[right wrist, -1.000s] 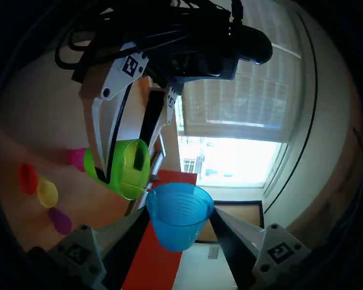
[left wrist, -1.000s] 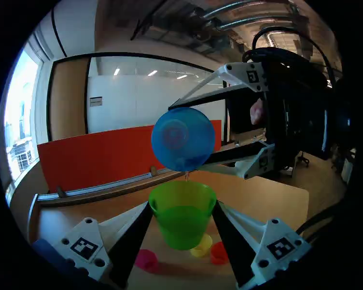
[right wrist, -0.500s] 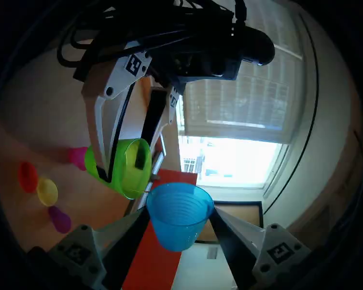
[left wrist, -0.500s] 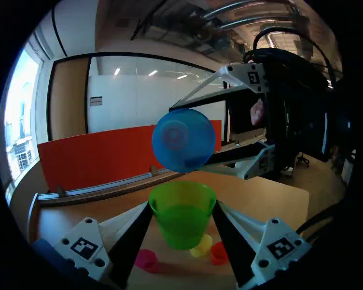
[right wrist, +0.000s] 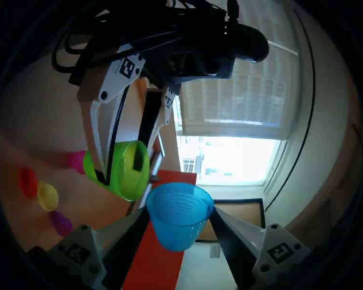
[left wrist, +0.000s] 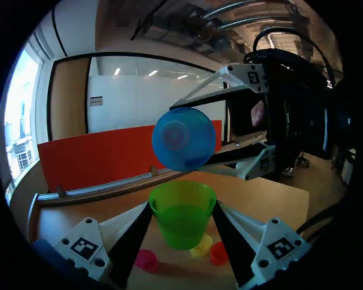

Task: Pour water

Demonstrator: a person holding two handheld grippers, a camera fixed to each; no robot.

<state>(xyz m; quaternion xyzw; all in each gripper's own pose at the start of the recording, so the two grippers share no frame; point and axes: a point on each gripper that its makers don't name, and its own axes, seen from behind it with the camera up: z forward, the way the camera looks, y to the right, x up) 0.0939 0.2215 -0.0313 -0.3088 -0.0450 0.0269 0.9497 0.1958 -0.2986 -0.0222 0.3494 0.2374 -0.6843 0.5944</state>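
Left gripper view first. Glimpsing a small pink cup [left wrist: 146, 259] on the wooden tabletop [left wrist: 263, 195], well in from its far edge and half cut off by a finger. Clamping an upright green cup [left wrist: 182, 220] between both fingers of the left gripper [left wrist: 182, 208]. The cup is smooth translucent plastic tapering toward the base. Showing a darker band low inside it, though not clearly enough to call it water. Catching a small yellow cup [left wrist: 202, 245] and a small red cup [left wrist: 219, 253] below, both partly covered. Tipping a blue cup [left wrist: 183, 139] just above the green rim, with its round base toward the camera and its mouth turned away, unseen. Pinching it with the right gripper [left wrist: 186, 137], whose fingertips are lost behind the cup. Making out only a sliver of a hand [left wrist: 257, 112] among the black cables [left wrist: 297, 63].

Right gripper view next. Picking out a purple cup [right wrist: 61, 222] beside the other small cups, all dim and blurred. Looking into the blue cup's ribbed inside, with both fingers pressing its sides — contents impossible to judge.
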